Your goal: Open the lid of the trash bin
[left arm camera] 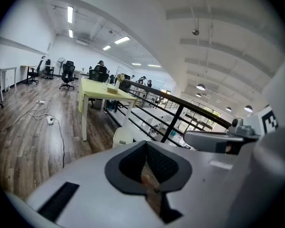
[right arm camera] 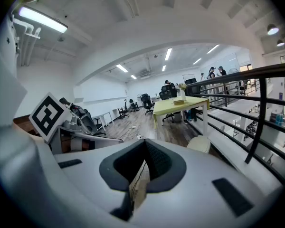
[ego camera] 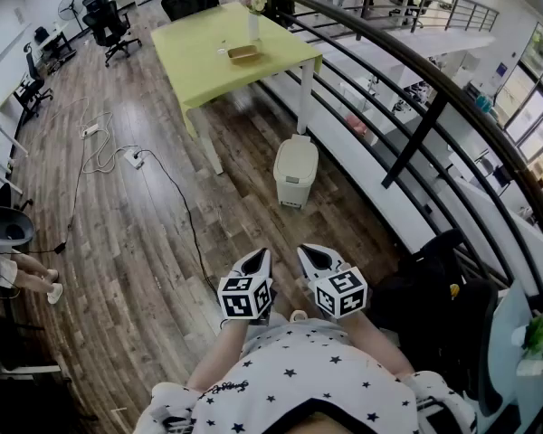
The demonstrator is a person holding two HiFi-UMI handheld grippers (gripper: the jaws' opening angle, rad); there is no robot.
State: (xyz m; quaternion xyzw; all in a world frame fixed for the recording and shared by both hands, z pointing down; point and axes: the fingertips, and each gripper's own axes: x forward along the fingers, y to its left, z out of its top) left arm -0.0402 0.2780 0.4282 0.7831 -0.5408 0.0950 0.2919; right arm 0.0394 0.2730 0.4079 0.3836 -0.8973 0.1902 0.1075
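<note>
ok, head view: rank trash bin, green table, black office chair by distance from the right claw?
1. trash bin, on the floor straight ahead of the right claw.
2. green table, beyond the bin, slightly left.
3. black office chair, far left, past the table.

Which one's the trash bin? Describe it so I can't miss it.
Find the yellow-green table beside the dark railing. The trash bin stands on the floor by the table's near right leg. It is the only squat white container, lid closed.
</note>
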